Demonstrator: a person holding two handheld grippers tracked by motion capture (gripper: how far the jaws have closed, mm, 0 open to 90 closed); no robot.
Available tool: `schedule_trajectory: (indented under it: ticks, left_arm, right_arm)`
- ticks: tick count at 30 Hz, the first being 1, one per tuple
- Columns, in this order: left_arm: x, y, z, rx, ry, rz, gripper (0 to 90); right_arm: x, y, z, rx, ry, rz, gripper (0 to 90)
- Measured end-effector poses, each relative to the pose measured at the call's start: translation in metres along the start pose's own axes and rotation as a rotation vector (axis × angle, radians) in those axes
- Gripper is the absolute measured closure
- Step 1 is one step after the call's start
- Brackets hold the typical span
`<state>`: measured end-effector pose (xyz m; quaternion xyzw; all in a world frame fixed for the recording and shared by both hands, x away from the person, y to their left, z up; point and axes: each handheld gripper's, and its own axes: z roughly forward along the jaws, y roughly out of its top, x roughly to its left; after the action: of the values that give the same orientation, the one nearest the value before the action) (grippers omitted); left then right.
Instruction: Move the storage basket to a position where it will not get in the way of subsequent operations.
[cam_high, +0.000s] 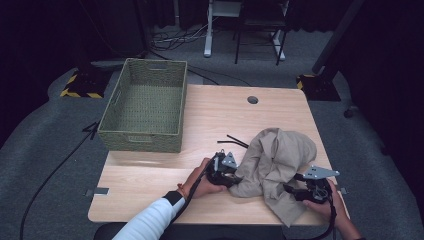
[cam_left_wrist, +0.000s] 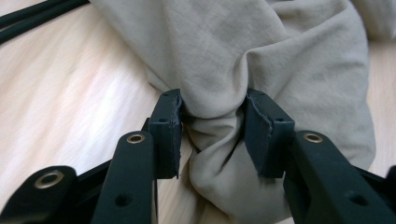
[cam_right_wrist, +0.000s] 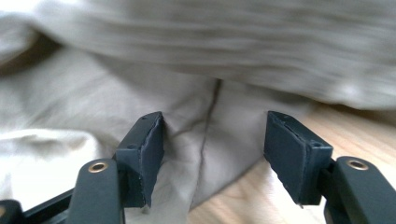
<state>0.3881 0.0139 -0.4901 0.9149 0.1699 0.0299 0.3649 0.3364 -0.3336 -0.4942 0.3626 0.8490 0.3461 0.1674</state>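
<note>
From the high view, a crumpled beige cloth (cam_high: 277, 167) lies at about five o'clock on the counter (cam_high: 150, 185), a woven basket (cam_high: 145, 105) at ten. The left gripper (cam_high: 231, 175) meets its nine-o'clock edge, forearm slanting in from six; the right gripper (cam_high: 300, 192) sits at its lower right.

In the left gripper view, the fingers (cam_left_wrist: 170, 126) pinch a gathered fold of cloth (cam_left_wrist: 261, 60); soft, light, best taken by bunched edges.

In the right gripper view, the fingers (cam_right_wrist: 144, 149) stand apart over a flat seamed flap, not pressing it.
</note>
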Motion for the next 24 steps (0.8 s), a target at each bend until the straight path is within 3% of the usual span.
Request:
schedule_trajectory:
  ticks: [2, 6, 9, 17, 24]
  left_arm:
    - [0.004, -0.008, -0.009, 0.013, 0.018, -0.003, 59.2]
    - [0.006, -0.027, -0.030, 0.026, 0.095, 0.003, 59.1]
    - [0.009, -0.042, -0.044, 0.030, 0.127, -0.021, 59.2]
    - [0.013, -0.071, -0.075, 0.047, 0.182, -0.085, 58.6]
    - [0.006, -0.088, -0.091, 0.055, 0.222, -0.100, 57.8]
  right_arm:
    - [-0.005, 0.001, 0.000, 0.000, -0.011, 0.009, 39.9]
    - [-0.017, 0.001, 0.000, 0.005, -0.069, 0.025, 39.6]
    - [-0.028, 0.003, 0.001, 0.016, -0.119, 0.050, 36.9]
    - [-0.049, 0.020, 0.012, 0.081, -0.246, 0.046, 34.9]
    - [-0.062, 0.030, 0.014, 0.166, -0.368, 0.079, 36.9]
